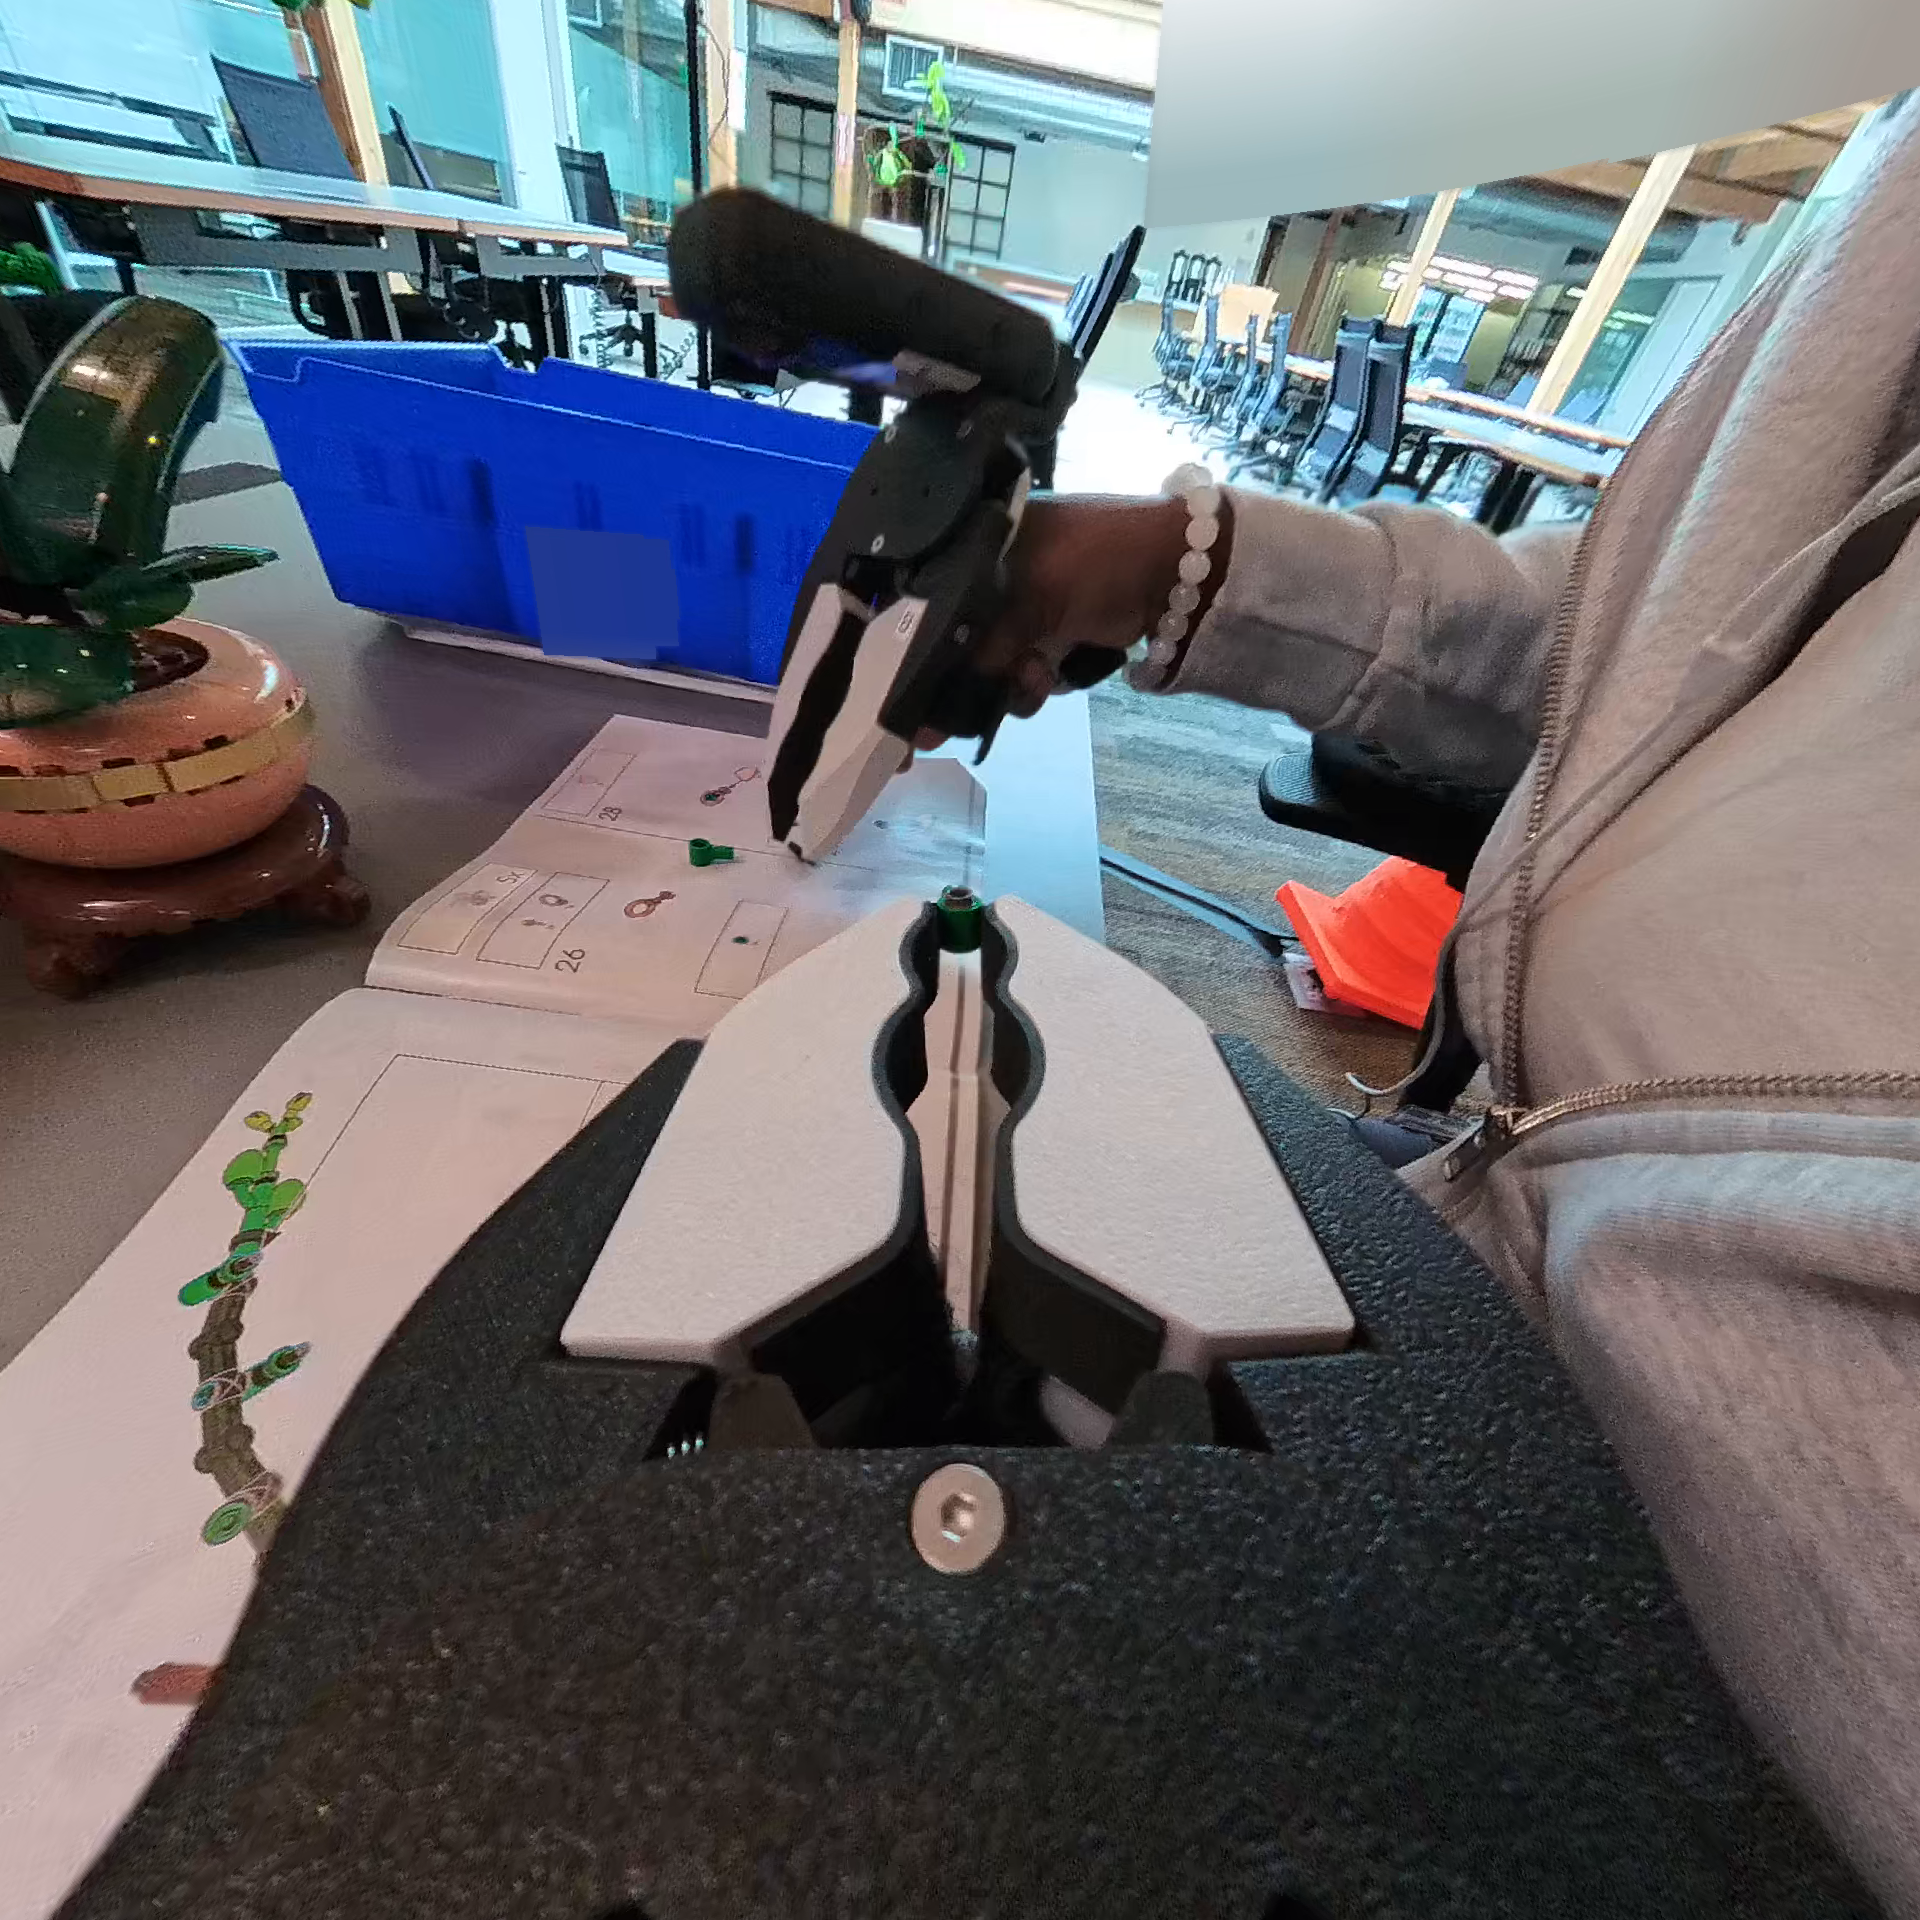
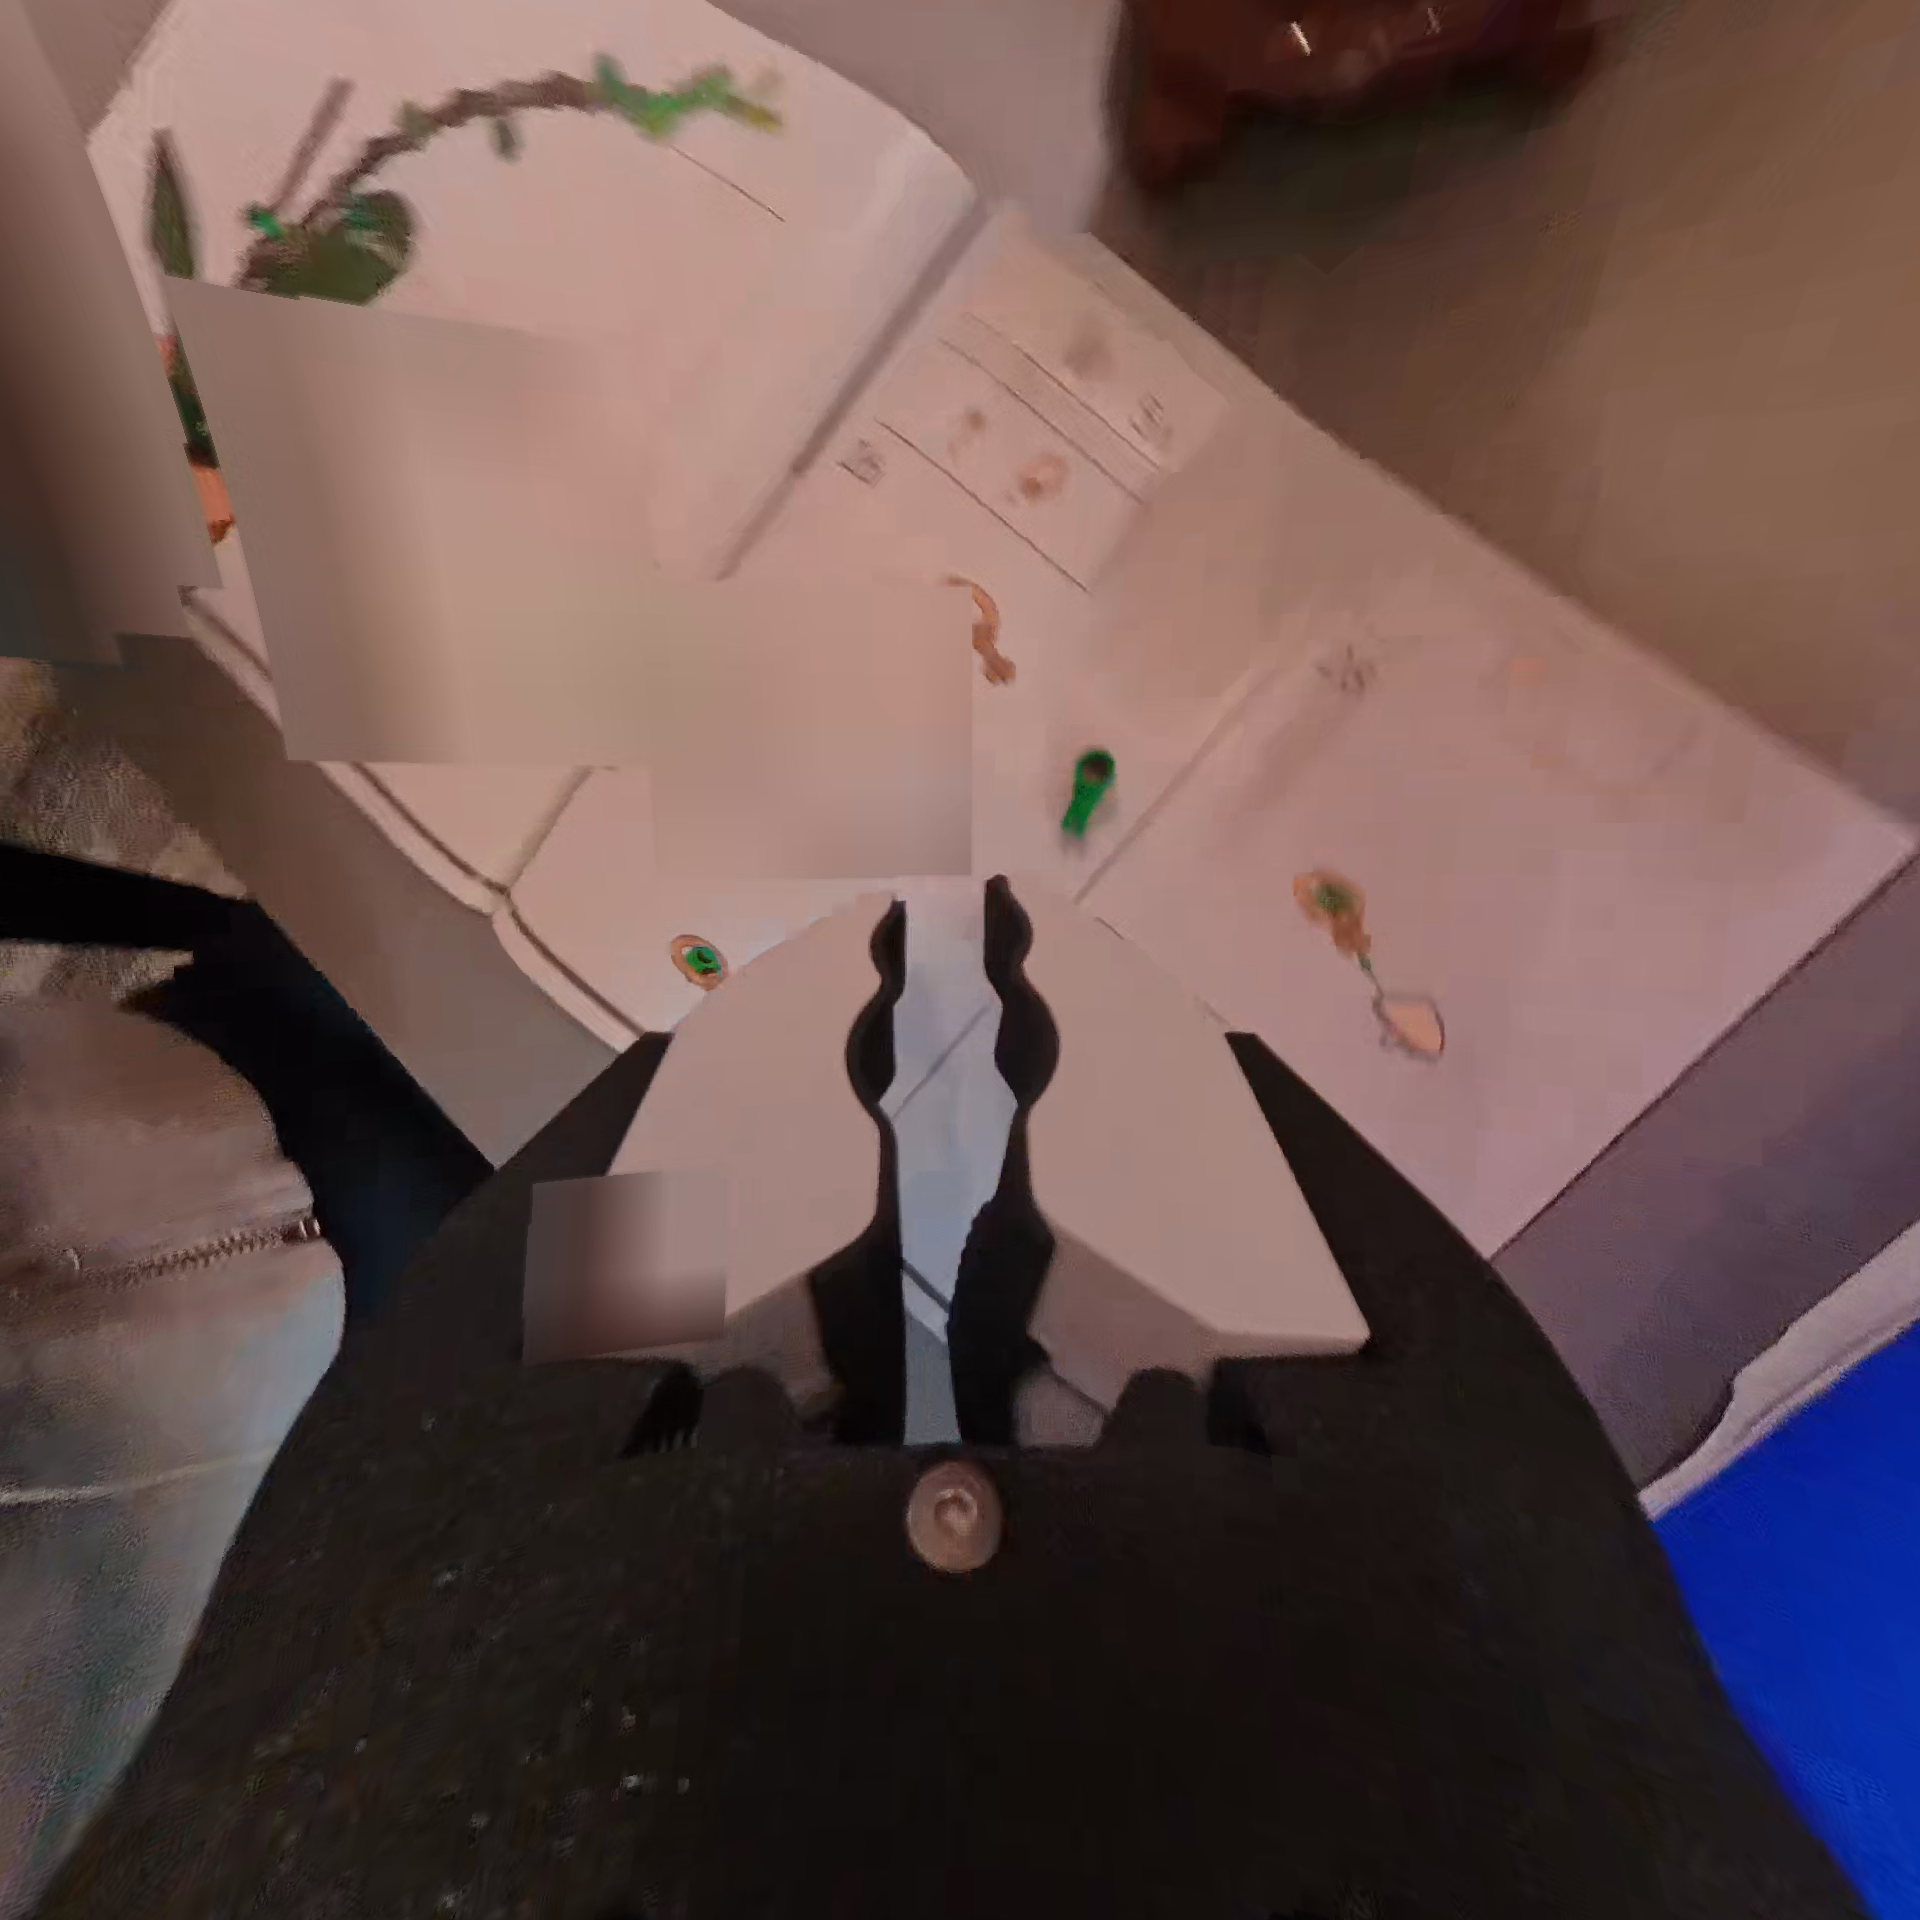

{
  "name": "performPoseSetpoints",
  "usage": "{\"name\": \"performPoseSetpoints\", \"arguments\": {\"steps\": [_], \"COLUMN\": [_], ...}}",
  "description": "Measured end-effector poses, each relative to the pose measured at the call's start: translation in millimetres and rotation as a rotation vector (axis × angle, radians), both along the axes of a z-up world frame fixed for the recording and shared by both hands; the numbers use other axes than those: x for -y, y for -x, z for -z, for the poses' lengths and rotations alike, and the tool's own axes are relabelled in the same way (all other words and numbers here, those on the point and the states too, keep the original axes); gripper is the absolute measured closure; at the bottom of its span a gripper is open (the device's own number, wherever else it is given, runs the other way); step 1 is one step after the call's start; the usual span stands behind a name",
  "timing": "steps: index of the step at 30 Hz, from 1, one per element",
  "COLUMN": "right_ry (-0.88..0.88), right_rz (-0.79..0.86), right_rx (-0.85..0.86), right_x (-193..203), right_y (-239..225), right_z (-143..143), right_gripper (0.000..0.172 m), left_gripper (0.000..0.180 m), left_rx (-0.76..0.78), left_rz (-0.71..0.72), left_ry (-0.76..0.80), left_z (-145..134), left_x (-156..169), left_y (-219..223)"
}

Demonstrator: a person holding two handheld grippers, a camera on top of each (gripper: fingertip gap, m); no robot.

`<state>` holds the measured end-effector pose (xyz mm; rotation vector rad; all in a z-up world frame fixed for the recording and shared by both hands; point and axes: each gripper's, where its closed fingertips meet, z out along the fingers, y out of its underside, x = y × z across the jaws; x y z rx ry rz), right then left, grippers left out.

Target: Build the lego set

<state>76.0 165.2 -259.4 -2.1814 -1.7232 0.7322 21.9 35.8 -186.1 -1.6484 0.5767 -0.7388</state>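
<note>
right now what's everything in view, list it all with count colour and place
small green cylinder piece: 1, green, pinched at the left gripper's tips
green connector piece: 1, green, lying loose on the booklet, near the right gripper's tips
instruction booklet: 1, white, open on the table
table: 1, grey
brick-built plant in pot: 1, green leaves, pink pot, brown stand, left on table
bin: 1, blue, behind the booklet
cone: 1, orange, on the floor
left gripper: 1, black and white, closed on the cylinder
right gripper: 1, black and white, fingers apart, nothing between, tips just above the booklet
</note>
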Motion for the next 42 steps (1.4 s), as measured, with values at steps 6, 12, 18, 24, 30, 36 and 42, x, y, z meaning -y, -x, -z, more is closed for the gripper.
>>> {"name": "performPoseSetpoints", "arguments": {"steps": [6, 12, 18, 24, 30, 36, 42], "right_ry": [0.002, 0.001, -0.158, -0.127, -0.224, -0.24, -0.033], "right_rz": [0.12, 0.183, -0.159, -0.224, -0.403, -0.536, -0.381], "right_rx": [0.099, 0.198, 0.048, 0.19, 0.345, 0.534, 0.106], "right_x": [6, 14, 27, 21, 22, 23, 28], "right_y": [-30, -65, -40, -41, -40, -38, -27], "right_z": [-1, 6, -2, 13, 14, 17, 13], "right_gripper": [0.148, 0.158, 0.157, 0.168, 0.167, 0.168, 0.169], "left_gripper": [0.174, 0.174, 0.174, 0.174, 0.174, 0.174, 0.174], "left_rx": [-0.007, 0.03, 0.047, 0.025, 0.011, 0.004, 0.06], "left_rz": [0.005, 0.03, 0.029, 0.029, 0.04, 0.046, -0.027], "left_ry": [-0.008, 0.008, 0.019, 0.026, 0.037, 0.029, 0.014], "left_z": [-1, 1, 2, 5, 11, 10, 5], "left_x": [3, 5, 4, 4, 3, 4, -1], "left_y": [-1, -4, -3, -6, -10, -12, 3]}}
